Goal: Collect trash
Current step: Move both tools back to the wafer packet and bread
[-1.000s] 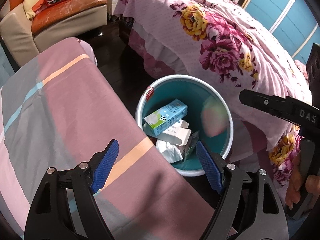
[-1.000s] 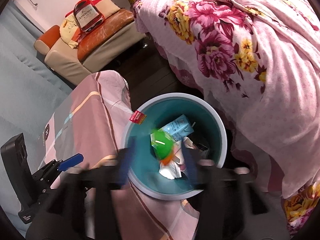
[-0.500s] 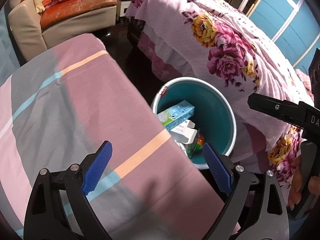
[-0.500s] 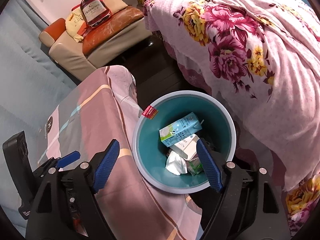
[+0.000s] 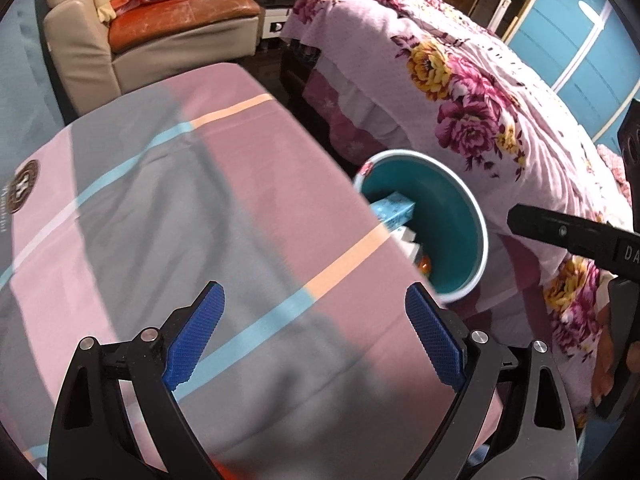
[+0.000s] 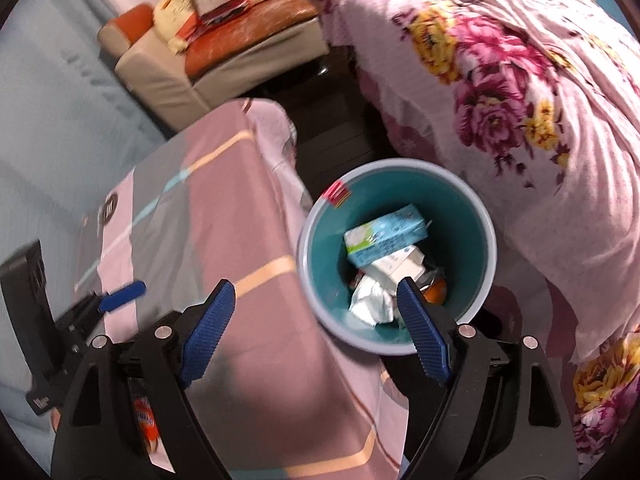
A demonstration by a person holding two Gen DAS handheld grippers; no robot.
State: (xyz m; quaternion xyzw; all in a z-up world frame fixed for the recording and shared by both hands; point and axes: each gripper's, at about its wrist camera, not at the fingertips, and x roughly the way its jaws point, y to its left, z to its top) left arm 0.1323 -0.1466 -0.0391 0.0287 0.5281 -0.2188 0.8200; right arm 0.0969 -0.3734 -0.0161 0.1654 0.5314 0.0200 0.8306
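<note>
Left gripper (image 5: 315, 338): jaws wide apart, nothing between them, at lower centre of its view above the striped cloth (image 5: 192, 216). Right gripper (image 6: 316, 330): jaws opening, nothing between them, at lower centre over the cloth edge and bin rim. Teal bin (image 6: 486, 264) sits right of centre, between cloth and floral bedspread (image 6: 520, 92), containing a blue carton (image 6: 384, 232) and crumpled paper (image 6: 370, 298).
</note>
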